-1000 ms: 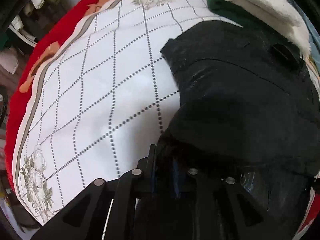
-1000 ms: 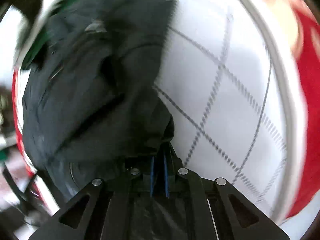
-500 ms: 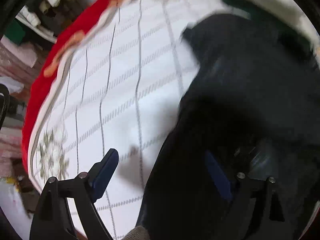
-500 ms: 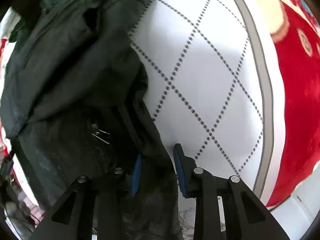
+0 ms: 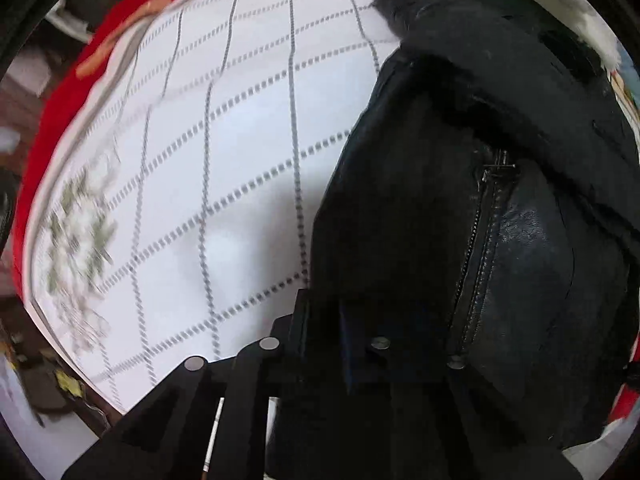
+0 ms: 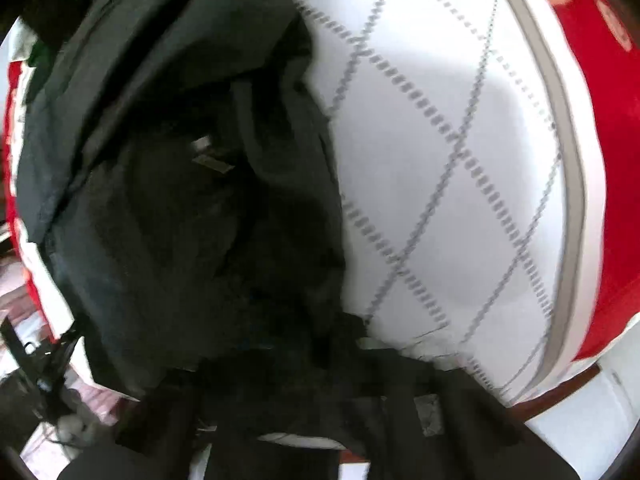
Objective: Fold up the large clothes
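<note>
A black leather jacket (image 5: 500, 140) with a metal zipper (image 5: 476, 260) lies on a white quilted cover (image 5: 220, 160). In the left wrist view it fills the right half. My left gripper (image 5: 324, 316) points down at the jacket's left edge, its jaws closing with the black hem pinched between them. In the right wrist view the jacket (image 6: 180, 200) bunches up on the left. My right gripper (image 6: 320, 344) is closing on the jacket's right edge, and fabric drapes over its fingertips and hides them. The picture is blurred.
The white cover (image 6: 440, 160) has dotted diamond lines and a grey border, over a red flowered blanket (image 5: 60, 120) (image 6: 600, 140). Folded white and green cloth (image 5: 560, 8) sits beyond the jacket. Clutter and floor show past the bed edges.
Both grippers let go of the jacket, spread their jaws half a second ago, shifted along its edge, and have come together again on the black fabric.
</note>
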A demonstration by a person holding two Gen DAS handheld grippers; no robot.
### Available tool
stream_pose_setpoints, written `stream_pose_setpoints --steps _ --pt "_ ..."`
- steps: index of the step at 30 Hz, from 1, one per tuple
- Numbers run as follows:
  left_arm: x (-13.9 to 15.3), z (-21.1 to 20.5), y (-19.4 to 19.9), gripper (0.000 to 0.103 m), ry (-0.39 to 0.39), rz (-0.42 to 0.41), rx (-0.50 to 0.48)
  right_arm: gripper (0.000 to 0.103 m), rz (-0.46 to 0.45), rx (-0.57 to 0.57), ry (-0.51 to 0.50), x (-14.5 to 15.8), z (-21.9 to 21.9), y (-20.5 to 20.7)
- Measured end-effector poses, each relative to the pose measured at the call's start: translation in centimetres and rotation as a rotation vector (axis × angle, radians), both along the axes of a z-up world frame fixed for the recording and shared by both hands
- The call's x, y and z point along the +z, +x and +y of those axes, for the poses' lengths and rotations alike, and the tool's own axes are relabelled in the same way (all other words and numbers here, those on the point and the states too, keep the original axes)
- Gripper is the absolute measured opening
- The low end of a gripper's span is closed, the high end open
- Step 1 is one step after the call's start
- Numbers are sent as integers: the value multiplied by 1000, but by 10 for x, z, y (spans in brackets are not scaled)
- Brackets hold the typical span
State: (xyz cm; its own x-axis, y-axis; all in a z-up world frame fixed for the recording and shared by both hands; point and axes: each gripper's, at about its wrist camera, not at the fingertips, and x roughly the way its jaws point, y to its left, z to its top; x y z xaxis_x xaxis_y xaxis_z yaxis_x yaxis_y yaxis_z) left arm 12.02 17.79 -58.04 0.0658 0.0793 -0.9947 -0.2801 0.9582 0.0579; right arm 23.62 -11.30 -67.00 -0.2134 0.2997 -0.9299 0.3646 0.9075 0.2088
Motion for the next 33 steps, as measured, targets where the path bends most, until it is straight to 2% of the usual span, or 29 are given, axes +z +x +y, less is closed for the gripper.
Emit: stream_pose_setpoints --steps 3,4,6,7,9,12,14,15,16,17,18,19,22,25,26,27,28,33 --pt "-1 24 5 3 90 -5 5 4 -51 12 44 16 14 -2" --pt "-3 37 6 3 115 1 21 3 -61 37 20 20 17 -4" --pt "-3 61 4 3 86 9 81 3 -35 46 -54 12 2 -10" --pt "0 66 3 4 74 6 101 4 -7 -6 -23 2 -6 -14" --pt "11 66 11 6 95 -4 93 5 28 -25 12 -5 -16 -14" --pt "33 60 13 12 92 -49 47 11 29 51 1 4 -14 -11" --pt "49 44 8 39 94 -75 23 11 8 70 2 17 -7 -9" --pt "57 32 0 83 91 -88 7 16 -3 73 -4 24 -6 -9" --pt "64 19 4 102 105 -102 -7 32 -10 75 -11 31 -15 -16" --pt "72 5 9 102 136 -126 -26 44 -21 76 -17 35 -19 -13" --pt "75 -14 13 102 157 -136 -43 69 -34 78 -22 41 -24 -13" --pt "78 -24 16 102 177 -138 -55 81 -56 85 -25 48 -29 -12" --pt "87 -62 21 102 258 -153 -78 81 -96 140 -52 65 -31 -4" --pt "85 -113 28 102 381 -141 -122 81 -136 212 -94 75 -54 7" --pt "82 -136 26 102 429 -124 -128 83 -155 238 -102 78 -64 9" --pt "80 -151 23 102 468 -105 -128 97 -173 256 -98 80 -72 11" --pt "79 -171 18 102 499 -85 -129 103 -188 281 -101 82 -85 13" --pt "70 -283 -24 102 577 11 -144 103 -210 322 -143 94 -160 14"
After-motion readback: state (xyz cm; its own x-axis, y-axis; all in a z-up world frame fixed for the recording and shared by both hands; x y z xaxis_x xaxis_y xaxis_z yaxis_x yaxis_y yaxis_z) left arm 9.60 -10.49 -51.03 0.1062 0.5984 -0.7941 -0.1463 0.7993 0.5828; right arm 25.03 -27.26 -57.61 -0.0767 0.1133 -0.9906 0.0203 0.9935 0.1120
